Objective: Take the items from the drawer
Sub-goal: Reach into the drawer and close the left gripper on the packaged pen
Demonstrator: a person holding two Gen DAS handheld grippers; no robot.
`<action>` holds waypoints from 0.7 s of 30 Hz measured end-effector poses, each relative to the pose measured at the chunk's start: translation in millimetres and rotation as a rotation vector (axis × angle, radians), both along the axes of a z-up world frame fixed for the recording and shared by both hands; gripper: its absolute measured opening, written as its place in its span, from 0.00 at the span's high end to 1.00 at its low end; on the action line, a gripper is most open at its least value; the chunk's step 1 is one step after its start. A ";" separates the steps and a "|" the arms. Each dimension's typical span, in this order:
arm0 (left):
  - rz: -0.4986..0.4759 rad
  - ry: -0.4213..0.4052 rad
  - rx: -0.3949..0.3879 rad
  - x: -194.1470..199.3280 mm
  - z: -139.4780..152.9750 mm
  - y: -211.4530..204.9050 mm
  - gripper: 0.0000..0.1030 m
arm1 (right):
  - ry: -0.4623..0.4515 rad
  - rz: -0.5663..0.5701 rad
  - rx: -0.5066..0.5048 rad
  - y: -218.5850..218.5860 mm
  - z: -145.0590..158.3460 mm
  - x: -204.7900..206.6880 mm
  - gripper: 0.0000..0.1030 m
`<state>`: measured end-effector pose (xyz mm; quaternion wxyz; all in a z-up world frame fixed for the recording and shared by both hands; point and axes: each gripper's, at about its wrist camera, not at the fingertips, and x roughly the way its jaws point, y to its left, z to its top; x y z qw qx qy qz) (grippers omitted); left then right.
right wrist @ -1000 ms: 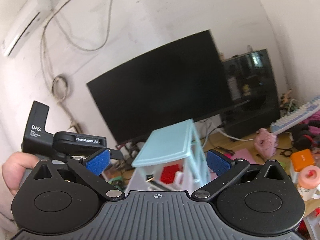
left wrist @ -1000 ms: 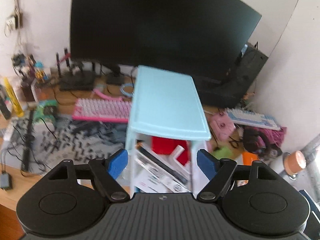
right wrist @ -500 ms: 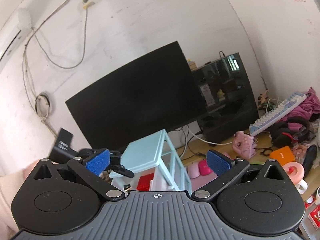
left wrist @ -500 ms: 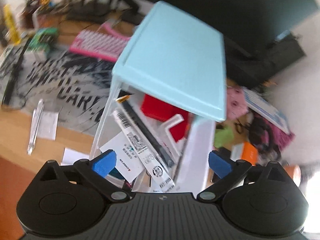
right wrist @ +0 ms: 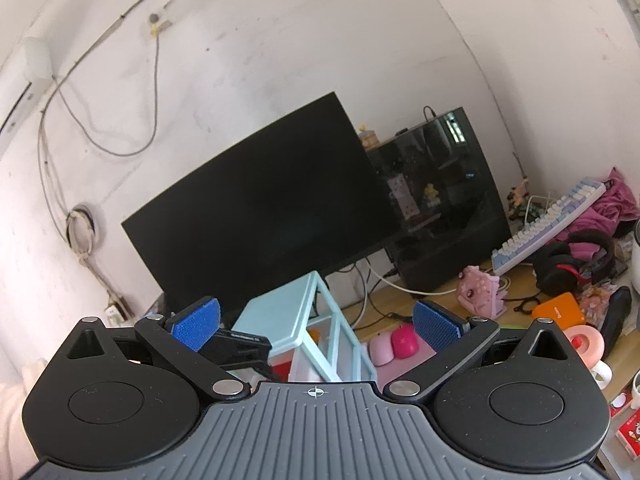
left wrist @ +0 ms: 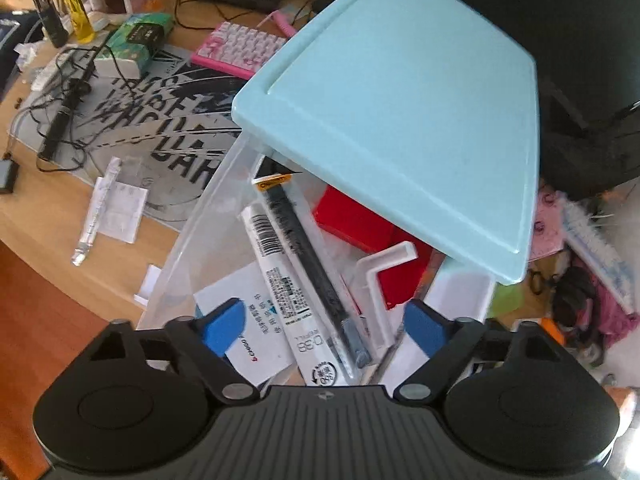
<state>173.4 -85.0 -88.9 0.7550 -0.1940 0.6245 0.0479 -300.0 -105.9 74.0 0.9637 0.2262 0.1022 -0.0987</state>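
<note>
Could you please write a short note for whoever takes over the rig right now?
Left gripper: open, jaws just narrowed, nothing between the pads, pointing down into the open drawer.
Right gripper: open, empty, held back facing the monitor.
Drawer holds a packaged pen, red box, white bracket and papers.
Done: drawer open.
Left: take every item out.

A scuffed white wall [right wrist: 280, 60] with loose cables [right wrist: 100, 136] rises behind a large dark monitor [right wrist: 260, 216] on a cluttered wooden desk [left wrist: 52, 216]. A black glass-fronted computer case [right wrist: 448, 200] stands beside the screen, near a pale blue keyboard [right wrist: 548, 224] and black-and-red headphones [right wrist: 572, 264]. Daylight brightens the room.
</note>
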 end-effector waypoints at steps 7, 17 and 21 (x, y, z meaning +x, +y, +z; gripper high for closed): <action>-0.048 0.104 0.027 13.7 -10.7 -14.4 0.34 | -0.031 0.005 0.042 -17.5 -4.1 -0.4 0.00; -0.017 0.145 0.074 27.6 -12.4 -13.0 0.47 | -0.054 0.001 0.140 -58.8 -21.5 -2.2 0.00; 0.003 0.146 0.105 28.9 -10.0 -7.0 0.65 | -0.053 -0.004 0.168 -76.8 -26.5 4.1 0.00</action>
